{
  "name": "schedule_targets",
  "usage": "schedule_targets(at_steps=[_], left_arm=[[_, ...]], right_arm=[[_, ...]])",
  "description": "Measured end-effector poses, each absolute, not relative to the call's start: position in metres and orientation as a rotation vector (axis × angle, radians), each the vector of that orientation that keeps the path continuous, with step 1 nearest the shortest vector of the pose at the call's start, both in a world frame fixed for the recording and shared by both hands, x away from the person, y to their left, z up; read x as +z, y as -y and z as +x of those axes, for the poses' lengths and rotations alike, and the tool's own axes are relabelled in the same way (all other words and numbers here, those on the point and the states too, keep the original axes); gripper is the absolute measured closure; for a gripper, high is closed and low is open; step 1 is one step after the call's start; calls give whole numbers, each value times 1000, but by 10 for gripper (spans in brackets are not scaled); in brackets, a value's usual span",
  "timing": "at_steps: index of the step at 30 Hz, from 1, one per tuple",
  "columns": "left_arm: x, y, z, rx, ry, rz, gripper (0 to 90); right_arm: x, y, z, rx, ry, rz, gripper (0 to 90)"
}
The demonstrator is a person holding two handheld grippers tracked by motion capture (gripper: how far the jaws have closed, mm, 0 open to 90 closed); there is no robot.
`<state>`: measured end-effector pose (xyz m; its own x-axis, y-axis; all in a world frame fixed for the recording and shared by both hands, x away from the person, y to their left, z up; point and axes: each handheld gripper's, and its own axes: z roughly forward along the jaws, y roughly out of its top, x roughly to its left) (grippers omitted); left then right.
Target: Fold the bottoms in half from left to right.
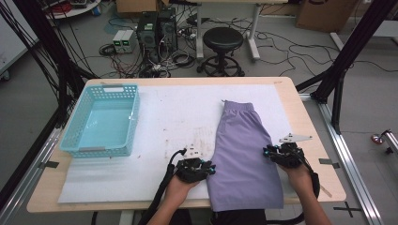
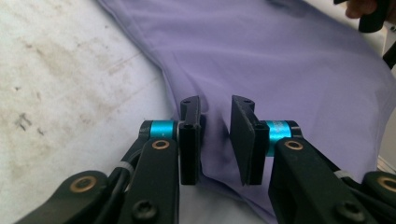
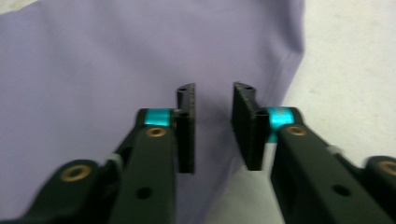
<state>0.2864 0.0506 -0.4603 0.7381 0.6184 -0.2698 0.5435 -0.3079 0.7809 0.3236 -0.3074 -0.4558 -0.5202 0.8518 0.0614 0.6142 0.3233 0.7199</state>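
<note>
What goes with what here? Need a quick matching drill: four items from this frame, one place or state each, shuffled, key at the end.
Things:
1. basket
2. shorts
3. left gripper
4. stool

Places or states:
A. purple, lying flat on the white mat, hem over the table's near edge
B. on the floor beyond the table's far edge
C. light blue, nothing in it, at the table's left side
D. at the cloth's left edge, jaws apart

Pairs: 1-C, 2-A, 3-D, 4-B
</note>
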Motion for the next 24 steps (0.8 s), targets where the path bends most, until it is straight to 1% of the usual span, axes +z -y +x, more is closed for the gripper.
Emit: schedule_targets(at_steps=[1,4,6,8,10,12,15,17,20,23,24], left_arm=[[-460,-51,286,103,-886,1989,739],[-460,-51,285,119,-890,2008,756],[-460,-52,284,122,-893,2012,756],[-460,-55,282,121,-898,2003,750],[-458,-60,281,123,-890,1979,735],[-453,-66,279,130,-876,1951,720],[-447,-80,280,145,-867,1900,742],[-443,-90,280,160,-873,1868,742],[-439,-104,280,181,-873,1840,730],[-438,-114,280,189,-876,1831,712],[-438,-117,280,191,-879,1825,711]], right_arm=[[-456,310,323,999,-2254,1310,726],[-457,320,317,980,-2242,1291,678],[-454,327,316,977,-2242,1321,674],[-448,331,317,1047,-2197,1319,674],[-438,327,324,1104,-2171,1299,646],[-429,317,336,1117,-2176,1264,610],[-421,296,360,1113,-2174,1207,531],[-421,281,379,1086,-2185,1204,509],[-427,264,406,1067,-2214,1204,502],[-435,256,430,1064,-2238,1272,503],[-438,256,435,1074,-2226,1278,516]])
